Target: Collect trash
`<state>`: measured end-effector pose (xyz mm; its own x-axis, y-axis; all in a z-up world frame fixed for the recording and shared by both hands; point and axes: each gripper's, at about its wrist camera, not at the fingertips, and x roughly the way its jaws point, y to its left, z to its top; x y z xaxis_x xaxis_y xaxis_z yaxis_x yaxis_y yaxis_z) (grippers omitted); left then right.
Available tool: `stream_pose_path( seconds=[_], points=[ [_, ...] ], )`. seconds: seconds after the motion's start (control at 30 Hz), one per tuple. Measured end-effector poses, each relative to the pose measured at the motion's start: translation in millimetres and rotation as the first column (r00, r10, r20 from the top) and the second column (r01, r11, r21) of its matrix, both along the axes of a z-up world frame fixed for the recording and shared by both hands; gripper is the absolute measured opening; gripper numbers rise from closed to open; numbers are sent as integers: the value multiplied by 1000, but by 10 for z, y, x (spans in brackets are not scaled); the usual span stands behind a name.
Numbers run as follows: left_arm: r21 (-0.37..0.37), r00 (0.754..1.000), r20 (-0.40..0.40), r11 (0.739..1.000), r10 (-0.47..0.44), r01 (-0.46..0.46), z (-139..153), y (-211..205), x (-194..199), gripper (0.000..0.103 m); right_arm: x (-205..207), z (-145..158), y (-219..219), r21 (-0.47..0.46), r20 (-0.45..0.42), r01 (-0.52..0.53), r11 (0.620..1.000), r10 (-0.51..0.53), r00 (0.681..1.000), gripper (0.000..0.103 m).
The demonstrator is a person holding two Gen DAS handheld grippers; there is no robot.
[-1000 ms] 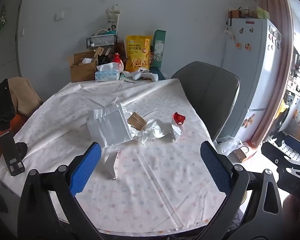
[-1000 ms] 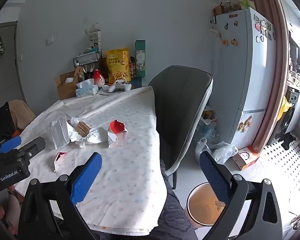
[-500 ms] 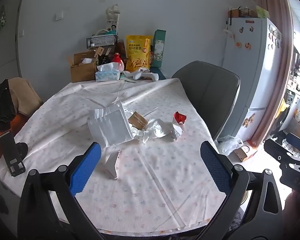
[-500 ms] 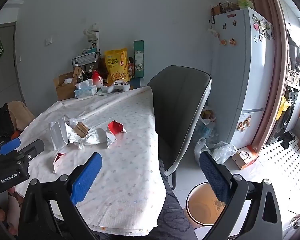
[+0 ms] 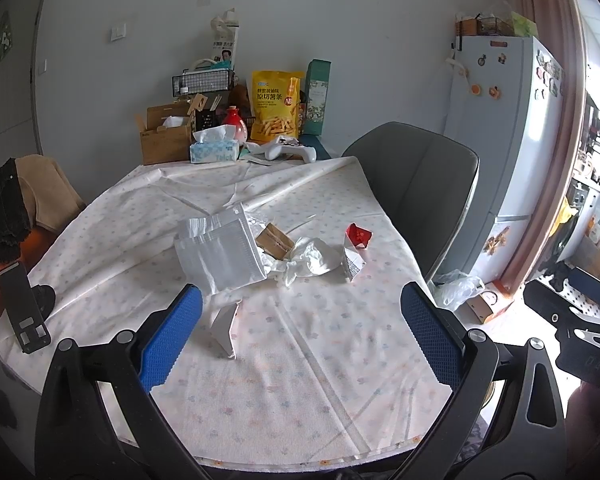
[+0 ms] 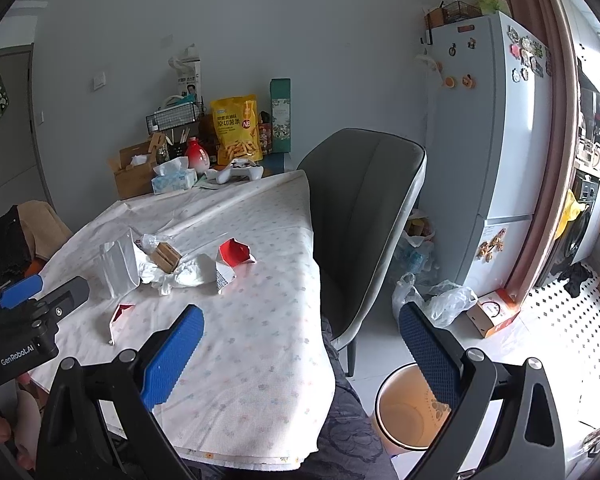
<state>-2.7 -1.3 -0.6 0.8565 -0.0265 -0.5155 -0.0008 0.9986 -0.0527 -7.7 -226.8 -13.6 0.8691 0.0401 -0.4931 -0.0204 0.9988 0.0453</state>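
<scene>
- The desk (image 5: 300, 380) is cut off at the lower edge of both views, its near rim hidden behind the gripper frames.
- The left gripper (image 5: 300, 336) shows in its own view only as two blue pads and black arms; in the right wrist view just its side and one blue tip (image 6: 20, 296) show at the left edge.
- The right gripper (image 6: 300, 352) is largely out of frame in the left wrist view, where only a black part shows at the far right.
- A small folded carton (image 5: 224, 326) lies near the left gripper's left pad; what it once held cannot be made out.
- The print on the torn red-and-white wrapper (image 5: 356, 250) is too small to read.
- A brown cardboard piece (image 5: 274, 240) is partly buried between the white paper bag (image 5: 220, 252) and the crumpled white tissue (image 5: 312, 260).
- The bin (image 6: 412, 412) on the floor beside the desk is half hidden behind the right gripper's right finger.
- The left gripper's jaws are spread wide, holding nothing and touching nothing, above the near part of the desk.
- The right gripper's jaws are likewise spread wide and empty, over the desk's right edge and the bin.
- The trash sits in a loose cluster at mid-desk, well apart from both grippers.
</scene>
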Motion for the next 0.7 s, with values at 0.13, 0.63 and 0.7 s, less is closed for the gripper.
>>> stream_pose_path(
  seconds=[0.13, 0.63, 0.7],
  points=[
    [-2, 1000, 3, 1000, -1, 1, -15, -9, -14, 99, -10, 10, 8, 1, 5, 0, 1000, 0, 1000, 96],
    [-11, 1000, 9, 1000, -14, 14, -15, -111, -103, 99, -27, 26, -40, 17, 13, 3, 1000, -3, 1000, 96],
    [-17, 1000, 6, 1000, -15, 15, 9, -9, -40, 99, -33, 33, -42, 18, 16, 3, 1000, -4, 1000, 96]
  ],
)
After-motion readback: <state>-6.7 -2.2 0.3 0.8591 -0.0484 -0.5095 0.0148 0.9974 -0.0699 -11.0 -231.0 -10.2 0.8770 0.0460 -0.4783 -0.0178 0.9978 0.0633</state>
